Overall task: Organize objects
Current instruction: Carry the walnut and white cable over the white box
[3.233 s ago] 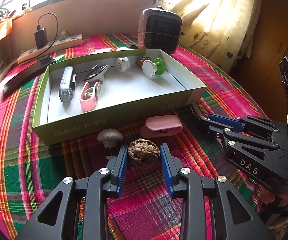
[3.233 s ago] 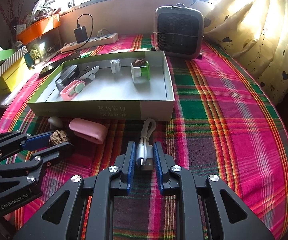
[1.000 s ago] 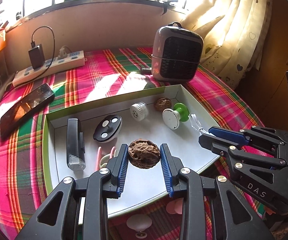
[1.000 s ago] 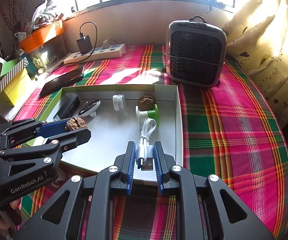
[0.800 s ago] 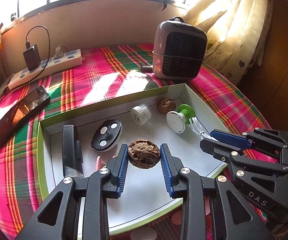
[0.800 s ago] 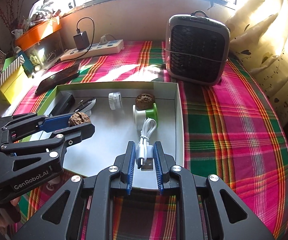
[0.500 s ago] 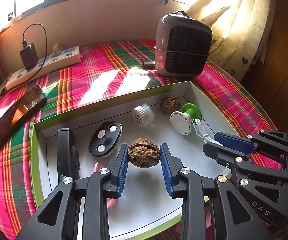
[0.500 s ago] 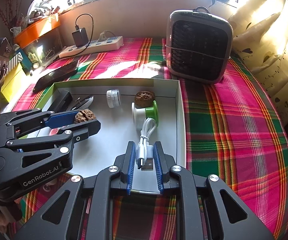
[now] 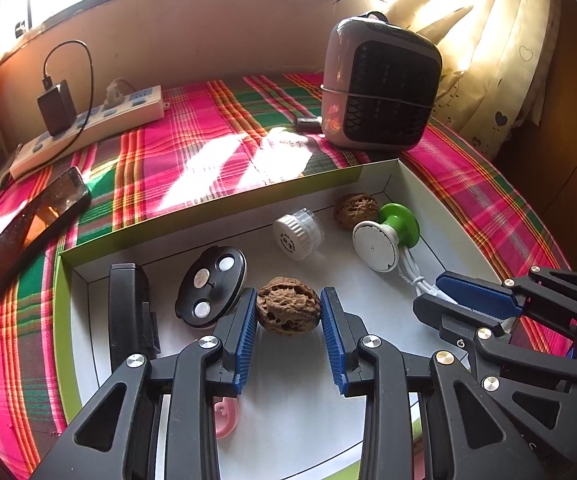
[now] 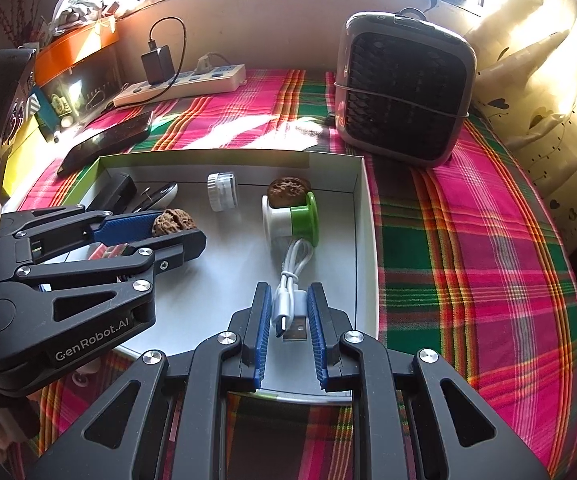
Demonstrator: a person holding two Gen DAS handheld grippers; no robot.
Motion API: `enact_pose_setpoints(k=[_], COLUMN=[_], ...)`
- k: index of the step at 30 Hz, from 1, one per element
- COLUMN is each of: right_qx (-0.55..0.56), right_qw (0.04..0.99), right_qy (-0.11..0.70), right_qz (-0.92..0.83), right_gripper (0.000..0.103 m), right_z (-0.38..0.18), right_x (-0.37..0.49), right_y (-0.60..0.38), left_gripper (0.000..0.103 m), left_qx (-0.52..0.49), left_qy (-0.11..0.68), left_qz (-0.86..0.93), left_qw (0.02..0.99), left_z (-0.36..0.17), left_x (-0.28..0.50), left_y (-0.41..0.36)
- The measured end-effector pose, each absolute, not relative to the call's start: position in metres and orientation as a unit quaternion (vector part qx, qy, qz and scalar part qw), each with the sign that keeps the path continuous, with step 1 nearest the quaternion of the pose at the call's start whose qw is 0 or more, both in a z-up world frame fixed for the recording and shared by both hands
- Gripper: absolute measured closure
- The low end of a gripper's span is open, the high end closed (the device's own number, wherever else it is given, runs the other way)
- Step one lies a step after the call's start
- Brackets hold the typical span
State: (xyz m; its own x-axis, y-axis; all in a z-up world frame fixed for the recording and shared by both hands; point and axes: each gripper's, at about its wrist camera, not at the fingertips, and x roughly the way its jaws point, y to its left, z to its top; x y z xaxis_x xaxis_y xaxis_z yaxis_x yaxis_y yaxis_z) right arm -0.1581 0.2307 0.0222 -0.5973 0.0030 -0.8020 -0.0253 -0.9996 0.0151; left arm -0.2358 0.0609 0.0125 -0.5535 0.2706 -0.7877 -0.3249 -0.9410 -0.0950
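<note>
My left gripper (image 9: 288, 312) is shut on a brown walnut (image 9: 289, 311) and holds it above the white floor of the green-walled box (image 9: 216, 204). My right gripper (image 10: 288, 312) is shut on a coiled white USB cable (image 10: 290, 280) over the box's near right part. The left gripper (image 10: 184, 232) with the walnut (image 10: 168, 222) also shows in the right wrist view, and the right gripper (image 9: 440, 296) shows in the left wrist view. Inside the box lie a second walnut (image 9: 355, 207), a green-and-white spool (image 9: 384, 236), a white cap (image 9: 298, 232), a black oval device (image 9: 210, 286), a black block (image 9: 130, 312) and a pink clip (image 9: 224, 418).
A grey heater (image 9: 380, 88) stands behind the box at the right. A white power strip (image 9: 88, 128) with a black charger and a dark phone (image 9: 36, 228) lie at the back left on the plaid cloth (image 10: 468, 240). Curtains (image 9: 500, 40) hang at the right.
Both grippers, still holding the walnut and the cable, have moved forward over the box. The box's far wall and the heater now look closer.
</note>
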Motion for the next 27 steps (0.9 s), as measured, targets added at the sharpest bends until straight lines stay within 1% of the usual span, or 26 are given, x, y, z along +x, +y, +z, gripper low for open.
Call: enact_pose_setpoints(k=[24,27], right_qx=[-0.447,-0.447], right_qw=[0.011,0.012], right_qy=[0.001,0.0], right_qz=[0.894,0.895], right_gripper=[0.083,0.081], right_z=[0.0205,0.0203], right_x=[-0.1589,-0.1588], right_y=[0.228,0.2276], left_gripper=[0.073,0.071], left_qx=[-0.444,-0.445], left_qy=[0.039,0.039], left_qz=[0.88,0.88], left_qw=[0.166,0.165], left_z=[0.0104,0.0101], left_x=[-0.2394,-0.2387], left_y=[0.0624,0.0613])
